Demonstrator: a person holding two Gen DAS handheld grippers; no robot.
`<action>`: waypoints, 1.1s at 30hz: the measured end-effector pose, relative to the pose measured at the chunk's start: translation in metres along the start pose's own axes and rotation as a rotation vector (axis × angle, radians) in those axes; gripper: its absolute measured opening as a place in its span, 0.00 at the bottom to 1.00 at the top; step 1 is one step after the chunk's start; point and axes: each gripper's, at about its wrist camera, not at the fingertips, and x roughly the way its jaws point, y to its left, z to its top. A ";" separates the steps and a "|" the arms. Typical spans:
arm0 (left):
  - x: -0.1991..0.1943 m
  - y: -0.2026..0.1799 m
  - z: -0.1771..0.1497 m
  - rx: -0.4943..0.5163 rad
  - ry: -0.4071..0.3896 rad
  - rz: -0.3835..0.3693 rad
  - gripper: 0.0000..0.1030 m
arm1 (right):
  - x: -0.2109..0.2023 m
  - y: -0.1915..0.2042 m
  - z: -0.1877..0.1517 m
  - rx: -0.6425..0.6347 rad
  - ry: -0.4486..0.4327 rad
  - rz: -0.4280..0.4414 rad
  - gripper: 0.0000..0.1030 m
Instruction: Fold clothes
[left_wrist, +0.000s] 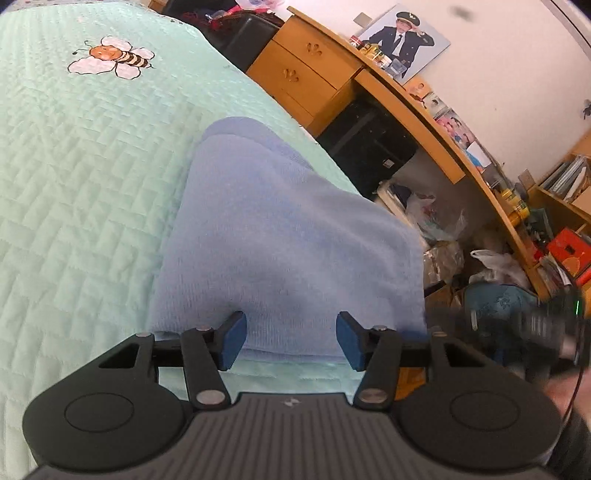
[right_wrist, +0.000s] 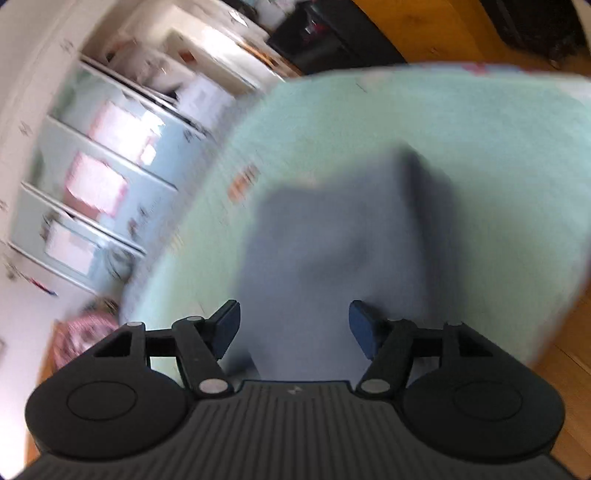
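1. A light blue cloth (left_wrist: 280, 240) lies folded on the mint-green quilted bedspread (left_wrist: 74, 184), close to the bed's edge on the desk side, its layered edges showing at the far end.
2. The left gripper (left_wrist: 291, 339) hangs just over the near edge of the cloth with its blue-padded fingers (left_wrist: 232, 341) spread wide and nothing between them.
3. The right gripper (right_wrist: 293, 328) is likewise spread, empty, pointing at the same cloth (right_wrist: 332, 251) from another side (that view is badly smeared, so the cloth reads as little more than a grey-blue block).
4. A bee (left_wrist: 110, 57) is stitched on the bedspread well beyond the cloth.
5. Past the bed stands a wooden desk (left_wrist: 406, 99) with drawers (left_wrist: 303, 62), plastic bags (left_wrist: 436, 218) heaped under it.
6. In the right view, a pale cabinet (right_wrist: 107, 177) seems to stand beside the bed.
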 end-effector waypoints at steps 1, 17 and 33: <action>-0.007 -0.006 -0.005 0.006 -0.006 -0.002 0.55 | -0.011 -0.003 -0.010 0.013 -0.011 0.004 0.61; -0.037 -0.025 -0.001 0.139 -0.041 0.114 0.56 | -0.059 0.047 -0.041 0.002 -0.223 0.021 0.69; -0.029 -0.027 -0.003 0.173 0.045 0.240 0.60 | -0.045 -0.002 -0.046 0.168 -0.280 -0.015 0.76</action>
